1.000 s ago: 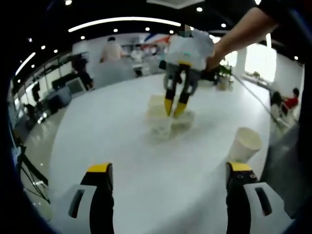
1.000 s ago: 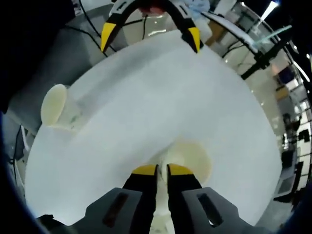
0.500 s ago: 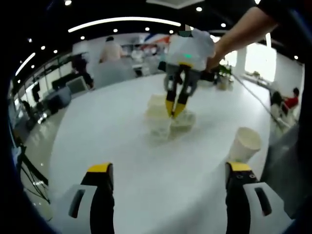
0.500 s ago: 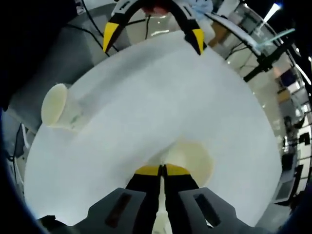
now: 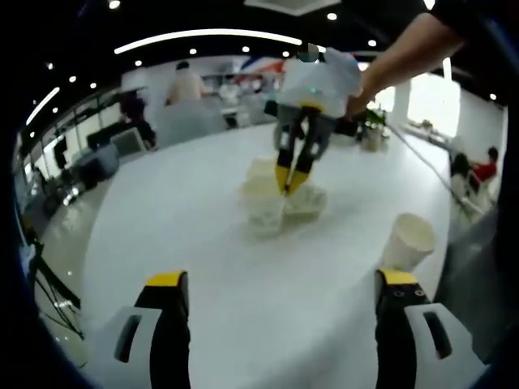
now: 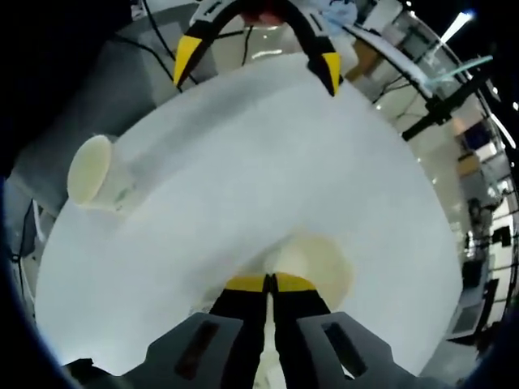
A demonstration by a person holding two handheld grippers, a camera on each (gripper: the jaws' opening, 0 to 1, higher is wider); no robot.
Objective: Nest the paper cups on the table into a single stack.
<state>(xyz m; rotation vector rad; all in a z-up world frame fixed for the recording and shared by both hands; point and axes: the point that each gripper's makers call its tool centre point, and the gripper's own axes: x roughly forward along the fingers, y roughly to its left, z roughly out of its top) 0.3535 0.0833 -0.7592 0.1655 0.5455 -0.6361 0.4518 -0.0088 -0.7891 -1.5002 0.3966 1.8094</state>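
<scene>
Several white paper cups stand clustered mid-table (image 5: 195, 243): one cup (image 5: 263, 204) at the front, a second cup (image 5: 310, 199) beside it, a third cup (image 5: 261, 168) behind. My right gripper (image 5: 290, 180) comes down from above and is shut on the rim of a clustered cup. In the right gripper view its jaws (image 6: 269, 282) pinch that rim beside the cup's open mouth (image 6: 320, 261). A lone cup (image 5: 409, 239) stands apart near the table edge, also the lone cup (image 6: 93, 173). My left gripper (image 5: 281, 278) is open and holds nothing; it appears as the left gripper (image 6: 258, 63).
The round white table (image 6: 284, 162) has bare surface between the cluster and the lone cup. A person's forearm (image 5: 405, 49) reaches in holding the right gripper. Beyond the table are desks, chairs and people in an office hall.
The right jaws have closed the small gap onto the cup rim. The right gripper and the cluster's front cup sit slightly higher in the left gripper view. My left gripper has not moved.
</scene>
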